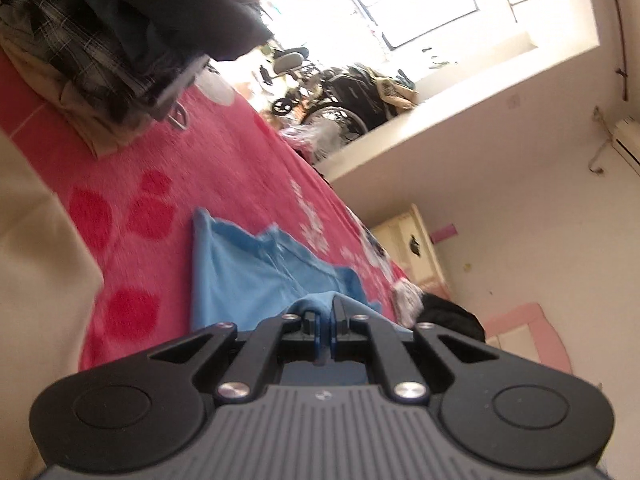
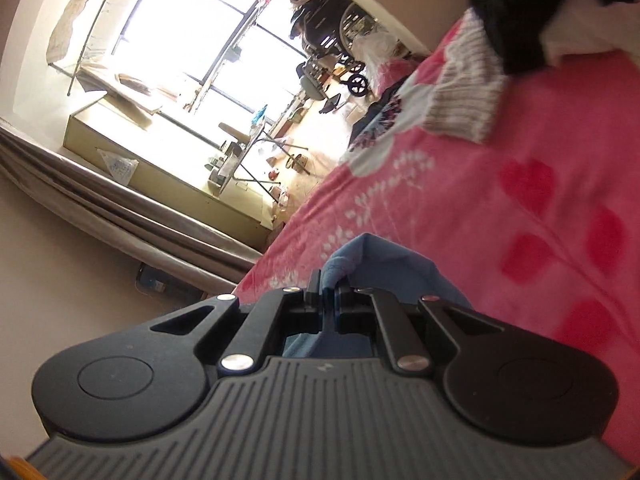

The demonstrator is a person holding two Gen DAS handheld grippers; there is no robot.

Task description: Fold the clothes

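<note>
A light blue garment (image 1: 248, 272) lies spread on a pink bedspread (image 1: 224, 168) with red spots. My left gripper (image 1: 325, 312) is shut on a bunched edge of it, which rises in a fold between the jaws. In the right wrist view the same blue garment (image 2: 396, 264) humps up ahead of my right gripper (image 2: 329, 292), which is shut on another pinch of the cloth. Both views are tilted and blurred. Most of the garment is hidden under the gripper bodies.
A heap of dark and plaid clothes (image 1: 120, 32) sits at the far end of the bed. A cream cloth (image 1: 36, 280) lies at the left. A grey knit piece (image 2: 460, 96) and a black garment (image 2: 520, 12) lie on the bedspread. A wheelchair (image 1: 344, 96) stands beyond the bed.
</note>
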